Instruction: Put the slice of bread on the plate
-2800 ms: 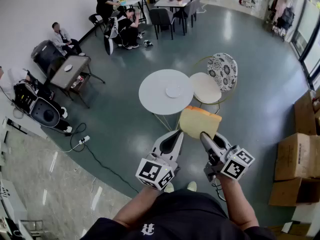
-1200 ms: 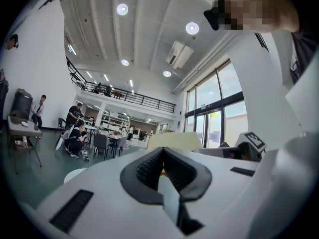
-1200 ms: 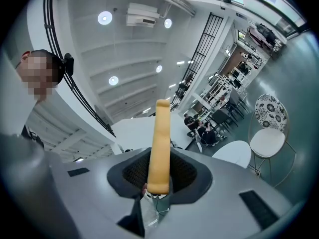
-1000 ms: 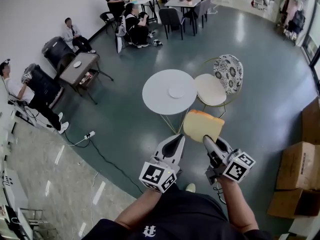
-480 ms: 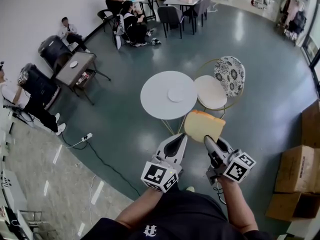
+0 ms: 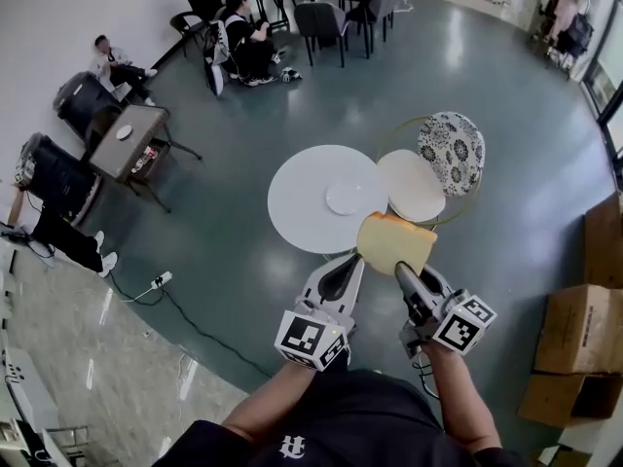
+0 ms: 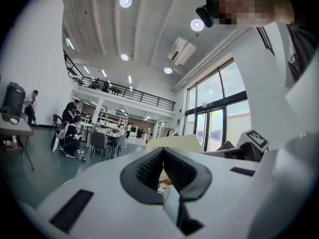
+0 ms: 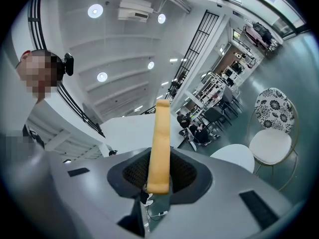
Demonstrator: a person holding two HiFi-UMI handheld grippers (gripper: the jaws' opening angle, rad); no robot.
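The slice of bread (image 6: 394, 243) is pinched by one edge in your right gripper (image 6: 402, 272), whose jaws stand only as far apart as the slice is thick. It hangs in the air by the near edge of the round white table (image 6: 292, 202), short of the bare plate (image 6: 348, 198) near the table's middle. Your left gripper (image 6: 348, 266), just beside it, has its jaws closed on nothing, so the pick-up is done and what's left, I judge, is carrying the slice over the plate, laying it down and letting go.
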